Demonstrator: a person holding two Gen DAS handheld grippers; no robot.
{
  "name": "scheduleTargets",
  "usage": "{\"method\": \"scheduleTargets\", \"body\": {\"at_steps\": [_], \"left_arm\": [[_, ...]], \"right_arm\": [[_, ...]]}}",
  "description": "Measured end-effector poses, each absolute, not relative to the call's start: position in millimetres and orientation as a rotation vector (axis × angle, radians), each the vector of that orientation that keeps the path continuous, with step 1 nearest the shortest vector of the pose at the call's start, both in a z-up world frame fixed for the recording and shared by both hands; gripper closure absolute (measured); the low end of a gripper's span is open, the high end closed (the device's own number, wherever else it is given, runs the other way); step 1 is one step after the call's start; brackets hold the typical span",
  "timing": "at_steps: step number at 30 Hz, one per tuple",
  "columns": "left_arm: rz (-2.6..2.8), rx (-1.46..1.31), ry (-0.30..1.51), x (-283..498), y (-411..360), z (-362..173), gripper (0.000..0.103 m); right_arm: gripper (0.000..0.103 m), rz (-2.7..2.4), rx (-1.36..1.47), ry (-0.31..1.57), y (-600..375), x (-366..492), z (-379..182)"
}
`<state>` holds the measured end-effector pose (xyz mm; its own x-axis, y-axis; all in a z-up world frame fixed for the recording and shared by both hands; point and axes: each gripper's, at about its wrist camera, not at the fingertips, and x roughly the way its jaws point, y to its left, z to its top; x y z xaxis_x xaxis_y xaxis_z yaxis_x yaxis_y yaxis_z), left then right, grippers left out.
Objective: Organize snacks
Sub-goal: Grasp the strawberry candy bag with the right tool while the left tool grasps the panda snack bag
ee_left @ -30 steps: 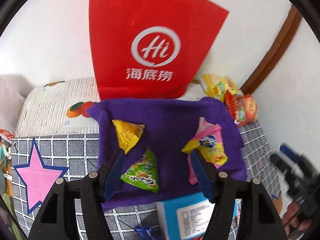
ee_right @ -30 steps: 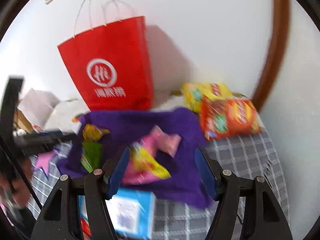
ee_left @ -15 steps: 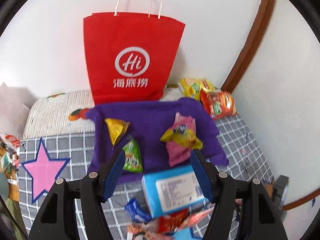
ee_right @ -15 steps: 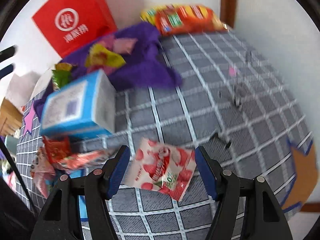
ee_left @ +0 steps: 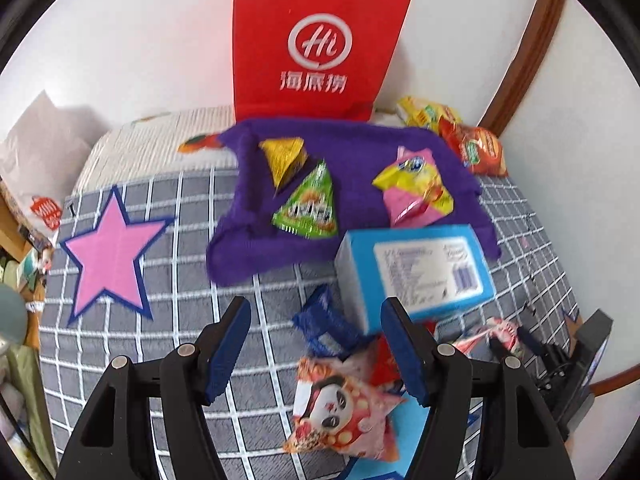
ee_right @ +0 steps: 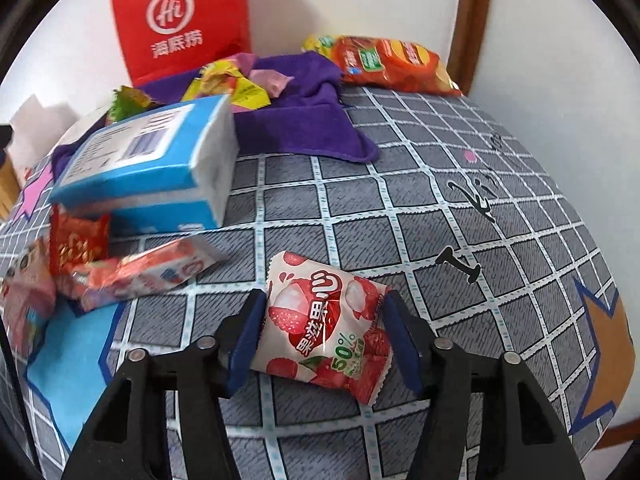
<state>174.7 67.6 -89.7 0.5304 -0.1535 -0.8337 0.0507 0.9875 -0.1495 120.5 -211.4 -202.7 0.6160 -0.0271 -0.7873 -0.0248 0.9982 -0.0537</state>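
The right hand-held gripper (ee_right: 324, 328) straddles, jaws open, a lychee snack pouch (ee_right: 326, 322) printed "50%"; the left hand-held gripper (ee_left: 316, 346) is open; the red bag (ee_left: 316, 46) reads "Hi".

Tablecloth (ee_right: 400, 208): grey with white grid, pink star (ee_left: 110, 256). Beside the star, towel (ee_left: 352, 152): purple. Behind the towel, bag (ee_left: 316, 40): red, white logo. Towel-front box (ee_left: 416, 272): blue, white label

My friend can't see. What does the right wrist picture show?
The right claw is open around a lychee jelly packet lying on a grey checked cloth. Behind sit a blue box, a purple towel and a red paper bag.
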Motion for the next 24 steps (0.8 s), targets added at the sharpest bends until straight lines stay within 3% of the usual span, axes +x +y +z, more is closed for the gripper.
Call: {"method": "scheduleTargets", "body": {"at_steps": [8,14,19,24], "left_arm": [[-0.191,-0.133,1.055,148.0,55.1,-126.3,0.038],[-0.186,-0.083,1.129,135.7,41.3,-158.7,0.037],[-0.227,-0.096,1.148,125.7,30.8,-176.9,0.031],[-0.246,-0.037,1.129,114.6,18.6,-187.1,0.035]], "right_arm": [[0.056,0.008,-0.099,0.856,-207.5,109.3,-203.2],[0.053,0.002,-0.075,0.851,-210.7,108.8,-205.0],[0.046,0.015,-0.031,0.856,-214.5,109.1,-206.7],[0.046,0.022,-0.027,0.852,-214.0,108.6,-207.0]]}}
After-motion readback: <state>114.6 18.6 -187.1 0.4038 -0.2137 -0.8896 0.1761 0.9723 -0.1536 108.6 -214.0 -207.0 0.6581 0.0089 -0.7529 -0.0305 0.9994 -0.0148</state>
